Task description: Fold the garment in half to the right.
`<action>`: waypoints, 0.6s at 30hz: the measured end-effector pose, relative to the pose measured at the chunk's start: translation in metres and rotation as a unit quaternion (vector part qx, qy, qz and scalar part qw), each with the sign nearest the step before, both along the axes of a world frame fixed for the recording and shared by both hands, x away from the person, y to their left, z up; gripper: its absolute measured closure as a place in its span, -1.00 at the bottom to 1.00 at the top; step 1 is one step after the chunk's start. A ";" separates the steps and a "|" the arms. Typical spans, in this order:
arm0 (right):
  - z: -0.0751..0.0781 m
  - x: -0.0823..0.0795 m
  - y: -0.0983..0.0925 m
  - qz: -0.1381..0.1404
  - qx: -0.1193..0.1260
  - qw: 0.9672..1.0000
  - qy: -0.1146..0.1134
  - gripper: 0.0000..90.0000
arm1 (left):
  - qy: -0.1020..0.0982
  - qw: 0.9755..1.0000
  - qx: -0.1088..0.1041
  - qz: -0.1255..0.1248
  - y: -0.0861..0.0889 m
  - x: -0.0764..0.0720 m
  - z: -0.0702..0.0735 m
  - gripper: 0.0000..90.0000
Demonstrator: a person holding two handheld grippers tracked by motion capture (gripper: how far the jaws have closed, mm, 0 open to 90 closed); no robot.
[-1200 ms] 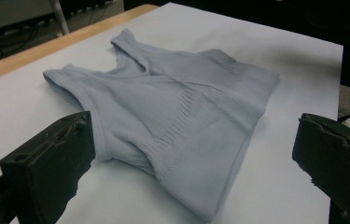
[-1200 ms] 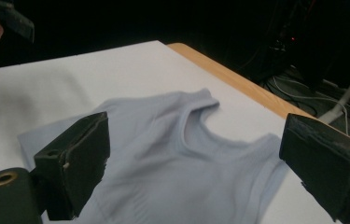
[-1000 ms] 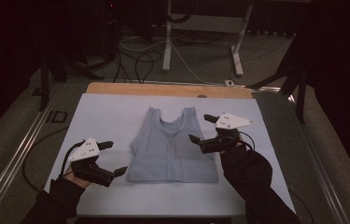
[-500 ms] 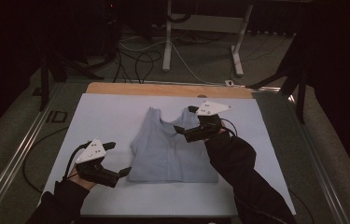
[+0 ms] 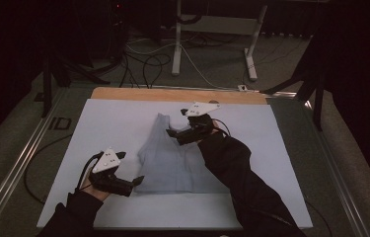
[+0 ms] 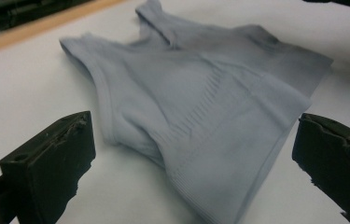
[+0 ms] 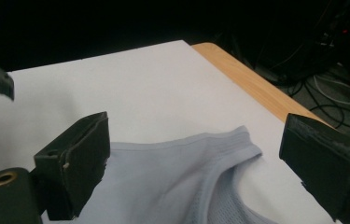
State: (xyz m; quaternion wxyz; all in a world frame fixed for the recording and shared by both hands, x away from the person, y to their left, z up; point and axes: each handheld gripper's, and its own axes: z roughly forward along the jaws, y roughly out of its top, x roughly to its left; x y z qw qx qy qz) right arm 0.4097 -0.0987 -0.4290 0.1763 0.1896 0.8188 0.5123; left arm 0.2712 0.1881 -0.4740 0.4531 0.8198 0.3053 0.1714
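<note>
Jaws of the right gripper (image 5: 176, 133) are spread wide and nothing is held between them. It is poised over the far part of the pale grey tank top (image 5: 172, 158), near the neckline, with the person's dark sleeve (image 5: 241, 177) laid across the garment's right side. In the right gripper view the far left shoulder strap (image 7: 238, 142) is seen between the two black jaws, lying flat on the white sheet (image 5: 123, 123).

The left gripper (image 5: 135, 183) is also held open and empty. It is placed at the near left corner of the tank top, its tips just beside the hem. In the left gripper view the hem (image 6: 238, 186) is framed between the jaws, untouched by them.

The tank top is spread flat at the middle of the bench, straps toward the far side. A strip of bare wood (image 5: 172, 95) is shown along the far edge of the bench (image 5: 291, 148).
</note>
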 end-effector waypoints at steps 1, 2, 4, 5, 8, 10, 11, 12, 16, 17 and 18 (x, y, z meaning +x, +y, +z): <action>-0.002 0.002 0.002 0.000 0.000 1.000 0.001 -0.80 | 0.002 1.000 0.003 -0.002 -0.001 0.000 -0.002 -0.99; -0.003 0.003 0.005 0.000 0.002 1.000 0.005 -0.80 | 0.002 1.000 0.006 0.001 -0.002 0.001 -0.004 -0.99; -0.006 0.005 0.009 -0.001 0.000 1.000 0.008 -0.80 | 0.007 1.000 0.006 0.003 -0.002 0.003 -0.009 -0.99; -0.006 0.005 0.009 -0.001 0.000 1.000 0.008 -0.80 | 0.007 1.000 0.006 0.003 -0.002 0.003 -0.009 -0.99; -0.014 0.011 0.014 -0.003 -0.005 1.000 0.012 -0.80 | 0.020 1.000 0.008 0.003 -0.005 0.006 -0.019 -0.99; -0.017 0.015 0.016 -0.002 -0.007 1.000 0.014 -0.80 | 0.032 0.999 0.013 0.005 -0.007 0.007 -0.024 -0.99; -0.018 0.016 0.017 -0.002 -0.006 1.000 0.017 -0.80 | 0.032 0.999 0.013 0.005 -0.007 0.007 -0.024 -0.99; -0.018 0.016 0.017 -0.002 -0.006 1.000 0.017 -0.80 | 0.039 0.999 0.012 0.003 -0.009 0.008 -0.026 -0.99; -0.023 0.020 0.021 -0.001 -0.008 1.000 0.022 -0.80 | 0.058 0.998 0.017 0.008 -0.011 0.011 -0.035 -0.99; -0.023 0.020 0.021 -0.001 -0.008 1.000 0.022 -0.80 | 0.062 0.998 0.019 0.012 -0.012 0.012 -0.036 -0.99; -0.024 0.022 0.023 0.001 -0.011 1.000 0.024 -0.80 | 0.076 0.997 0.024 0.007 -0.014 0.013 -0.038 -0.99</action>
